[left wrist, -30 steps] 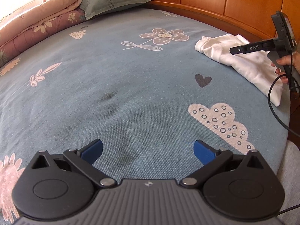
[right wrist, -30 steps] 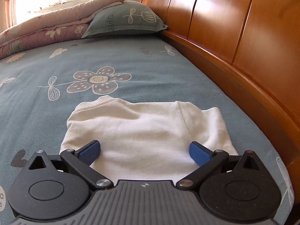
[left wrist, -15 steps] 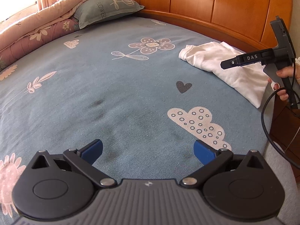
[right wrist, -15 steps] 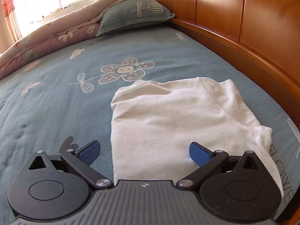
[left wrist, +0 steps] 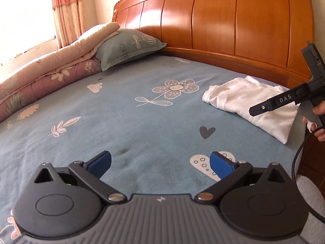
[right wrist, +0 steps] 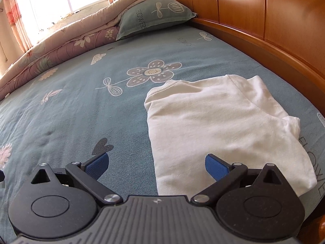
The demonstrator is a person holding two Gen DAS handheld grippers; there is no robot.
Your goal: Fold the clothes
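A folded white shirt lies on the blue patterned bedsheet near the wooden headboard; it also shows at the right of the left wrist view. My right gripper is open and empty, held above the sheet just in front of the shirt's near edge. In the left wrist view the right gripper's body hangs over the shirt. My left gripper is open and empty over bare sheet, well left of the shirt.
A wooden headboard runs along the far side. A blue-green pillow and a rolled pink quilt lie at the far left. A window with curtains stands behind them. The bed's edge is at the right.
Both grippers have drawn back and tilted up, away from the shirt. The right gripper has shifted left, so the shirt now sits to its right. Both stay open.
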